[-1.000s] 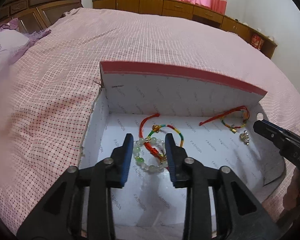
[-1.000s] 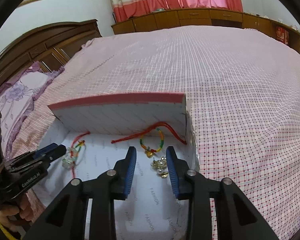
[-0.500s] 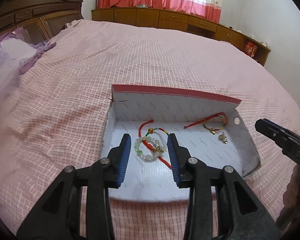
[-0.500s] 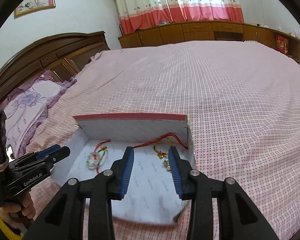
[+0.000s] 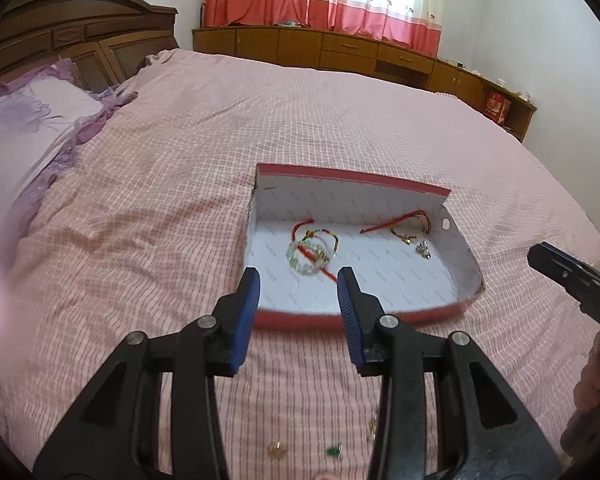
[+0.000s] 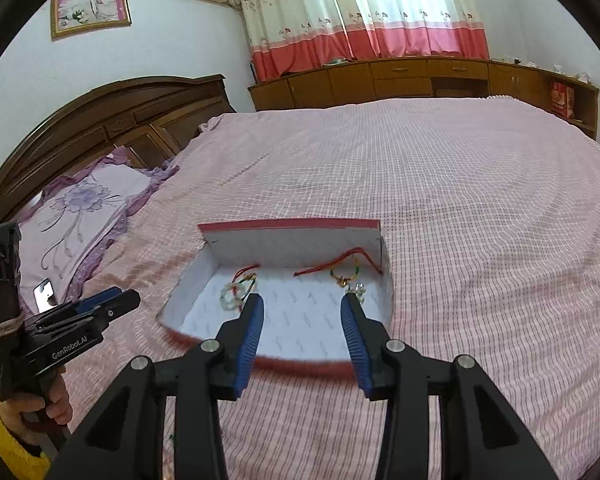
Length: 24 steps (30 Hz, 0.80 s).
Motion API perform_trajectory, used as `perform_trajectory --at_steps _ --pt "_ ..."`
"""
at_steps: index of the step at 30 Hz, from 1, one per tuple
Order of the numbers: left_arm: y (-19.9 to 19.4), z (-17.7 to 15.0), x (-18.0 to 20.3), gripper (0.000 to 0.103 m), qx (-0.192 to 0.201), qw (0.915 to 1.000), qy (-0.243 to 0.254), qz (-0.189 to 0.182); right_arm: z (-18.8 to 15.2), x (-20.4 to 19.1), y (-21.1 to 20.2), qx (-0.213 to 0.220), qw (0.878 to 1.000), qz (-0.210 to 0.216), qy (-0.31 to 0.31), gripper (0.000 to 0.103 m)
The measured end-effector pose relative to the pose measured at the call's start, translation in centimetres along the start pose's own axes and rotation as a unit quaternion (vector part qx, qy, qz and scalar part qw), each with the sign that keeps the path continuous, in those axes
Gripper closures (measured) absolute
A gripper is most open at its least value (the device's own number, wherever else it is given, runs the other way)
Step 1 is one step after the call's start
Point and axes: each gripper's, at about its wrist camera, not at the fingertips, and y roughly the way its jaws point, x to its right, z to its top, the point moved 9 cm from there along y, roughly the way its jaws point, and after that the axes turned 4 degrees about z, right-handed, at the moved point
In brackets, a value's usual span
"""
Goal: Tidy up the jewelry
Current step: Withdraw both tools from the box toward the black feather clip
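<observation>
A shallow red box with a white lining (image 5: 380,288) (image 6: 292,320) lies on the pink checked bed. At its left lie a pale green bead bracelet (image 5: 306,258) (image 6: 230,294) and a multicoloured cord bracelet with a red string (image 5: 320,236). At its right lie a red-cord bracelet with a gold charm (image 5: 410,230) (image 6: 346,272) and small silver bells (image 5: 423,249) (image 6: 358,290). My left gripper (image 5: 298,288) is open and empty, above the box's near rim. My right gripper (image 6: 302,312) is open and empty, above the box's near part. Small loose pieces (image 5: 334,450) lie on the bed near me.
The bed (image 5: 180,184) stretches far around the box. A purple flowered pillow (image 6: 76,208) and wooden headboard (image 6: 112,120) are at the left. Low wooden cabinets (image 6: 420,76) stand under red and white curtains at the back.
Both grippers have pulled back and up from inside the box, which now looks smaller and farther. The jewelry in the box has stayed where it was.
</observation>
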Motion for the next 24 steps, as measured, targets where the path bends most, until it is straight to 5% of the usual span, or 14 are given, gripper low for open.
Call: perform_trajectory --at_steps 24 --pt "-2.4 -8.7 -1.7 0.068 -0.061 0.9981 -0.004 -0.005 -11.3 -1.8 -5.3 -0.06 0.998 -0.009 0.01 0.051"
